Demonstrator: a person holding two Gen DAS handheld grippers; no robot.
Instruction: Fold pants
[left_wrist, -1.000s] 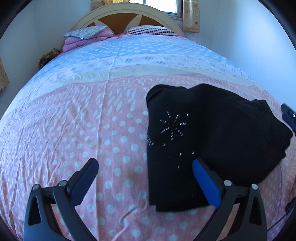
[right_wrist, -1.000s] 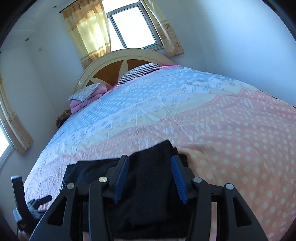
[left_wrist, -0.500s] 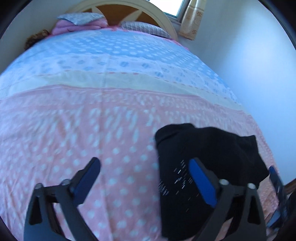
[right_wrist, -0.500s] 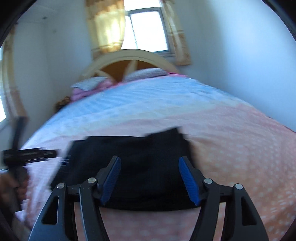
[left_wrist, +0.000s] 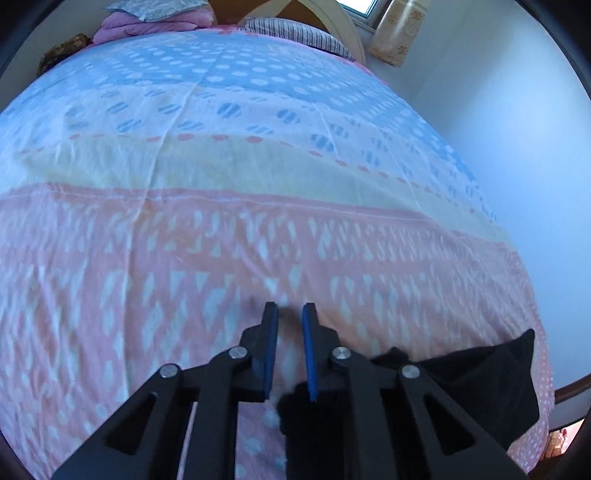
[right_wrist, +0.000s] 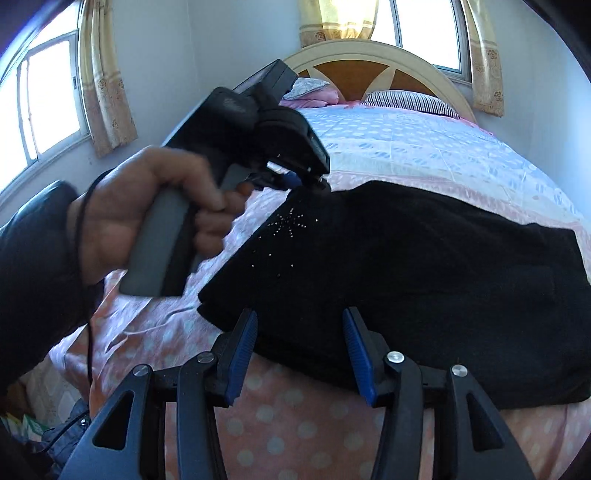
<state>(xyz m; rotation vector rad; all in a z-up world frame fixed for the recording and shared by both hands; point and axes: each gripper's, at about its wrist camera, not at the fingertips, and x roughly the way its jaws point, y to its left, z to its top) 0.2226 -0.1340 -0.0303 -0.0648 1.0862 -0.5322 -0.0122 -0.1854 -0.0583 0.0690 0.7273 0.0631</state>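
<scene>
The black pants (right_wrist: 406, 273) lie folded flat on the pink dotted part of the bedspread (right_wrist: 295, 424), near the foot of the bed, their long side running across the bed from left to right. A starburst of small studs sits at the left end. The right gripper (right_wrist: 299, 350) hovers at the near edge, spread wide and grasping nothing. The left gripper (left_wrist: 287, 347), held in the left hand (right_wrist: 147, 210), is nearly closed over bare bedspread beside the pants' far left corner, empty.

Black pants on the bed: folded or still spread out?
Folded. The black pants lie as a compact layered rectangle on the bedspread, with stacked edges along the near side.
</scene>
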